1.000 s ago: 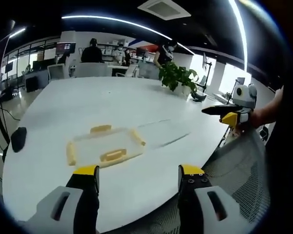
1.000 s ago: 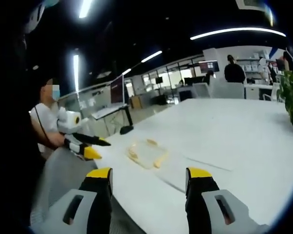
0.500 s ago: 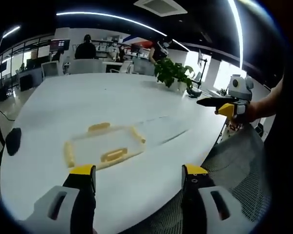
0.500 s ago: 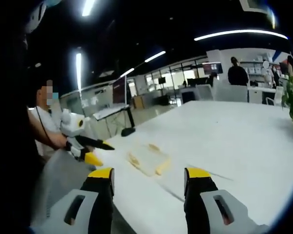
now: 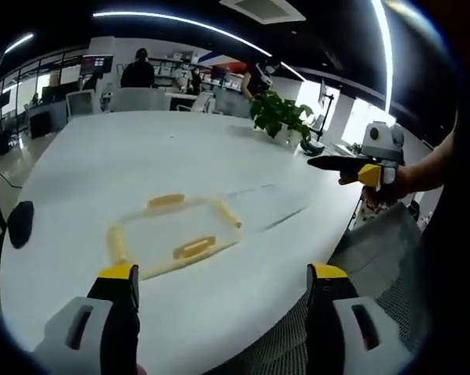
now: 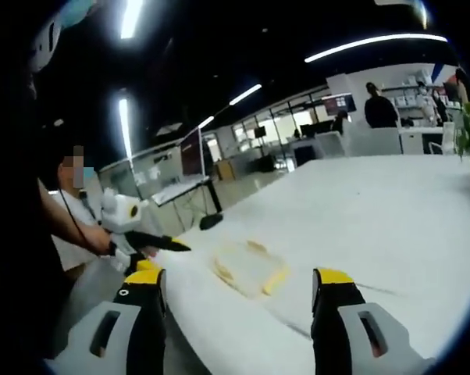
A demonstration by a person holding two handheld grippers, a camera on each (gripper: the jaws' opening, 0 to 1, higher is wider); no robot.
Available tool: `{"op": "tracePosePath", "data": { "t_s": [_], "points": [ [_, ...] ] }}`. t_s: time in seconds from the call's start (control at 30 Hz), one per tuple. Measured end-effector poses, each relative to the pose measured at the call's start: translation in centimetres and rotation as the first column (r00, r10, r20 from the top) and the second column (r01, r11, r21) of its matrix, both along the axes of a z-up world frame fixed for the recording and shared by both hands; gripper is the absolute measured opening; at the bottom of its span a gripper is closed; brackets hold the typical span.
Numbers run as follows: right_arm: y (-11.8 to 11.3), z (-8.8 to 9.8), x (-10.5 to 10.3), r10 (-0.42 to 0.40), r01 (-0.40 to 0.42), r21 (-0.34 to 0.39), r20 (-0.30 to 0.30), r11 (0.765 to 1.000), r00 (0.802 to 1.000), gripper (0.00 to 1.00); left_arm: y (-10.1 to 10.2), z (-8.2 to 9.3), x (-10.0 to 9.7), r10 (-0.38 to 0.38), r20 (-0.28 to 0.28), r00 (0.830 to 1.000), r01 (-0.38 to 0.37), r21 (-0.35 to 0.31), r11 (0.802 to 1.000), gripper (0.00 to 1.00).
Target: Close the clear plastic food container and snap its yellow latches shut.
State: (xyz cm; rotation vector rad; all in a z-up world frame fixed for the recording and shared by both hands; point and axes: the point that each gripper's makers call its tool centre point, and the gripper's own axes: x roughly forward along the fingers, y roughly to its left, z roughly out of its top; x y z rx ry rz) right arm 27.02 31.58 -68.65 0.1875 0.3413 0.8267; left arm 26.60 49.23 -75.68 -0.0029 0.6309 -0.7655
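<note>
We hold the left gripper (image 5: 223, 285) and the right gripper (image 6: 239, 289) above the near table (image 5: 102, 164) edge, jaws spread wide, gripping nothing. Ahead lies the clear food container (image 5: 172, 234) with yellow latches (image 5: 194, 248), flat on the white top. Farther off stands a potted plant (image 5: 280, 117).

Open-plan office. Large white bench (image 5: 219, 164), strip ceiling lights (image 5: 180, 19), ceiling air vent (image 5: 262, 9), desks with monitors (image 6: 190, 148) and office chairs (image 5: 141, 99) at the back, glass partitions, potted plant (image 5: 280, 117). Probably a mesh chair back (image 5: 375, 250) near the bench edge.
</note>
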Motion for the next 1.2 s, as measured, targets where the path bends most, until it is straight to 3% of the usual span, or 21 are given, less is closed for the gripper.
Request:
{"op": "tracePosePath", "data": {
  "t_s": [0.17,0.47,0.9,1.0,1.2],
  "points": [
    [0.7,0.1,0.8,0.0,0.001,0.026,-0.015,1.0,1.0,0.87,0.1,-0.4,0.0,-0.006,-0.021,1.0,0.006,-0.009,1.0,0.97],
    [2.0,0.3,1.7,0.008,-0.007,0.06,-0.018,0.998,1.0,0.91,0.6,-0.3,1.6,-0.009,-0.042,0.999,0.008,-0.032,0.999,0.99],
    [3.0,-0.2,2.4,0.039,-0.039,0.024,-0.016,0.999,0.999,0.88,1.2,-0.7,2.3,-0.046,-0.047,0.998,0.046,-0.004,0.999,0.98],
    [3.5,-0.9,2.1,0.065,-0.065,-0.01,-0.043,0.998,0.997,0.81,1.3,-0.9,2.4,-0.061,-0.049,0.997,0.061,0.006,0.998,0.98],
    [4.5,-1.2,2.1,0.095,-0.096,-0.046,-0.013,0.994,0.995,0.84,1.9,-1.2,3.0,-0.092,-0.054,0.994,0.094,0.026,0.995,0.96]
  ]
}}
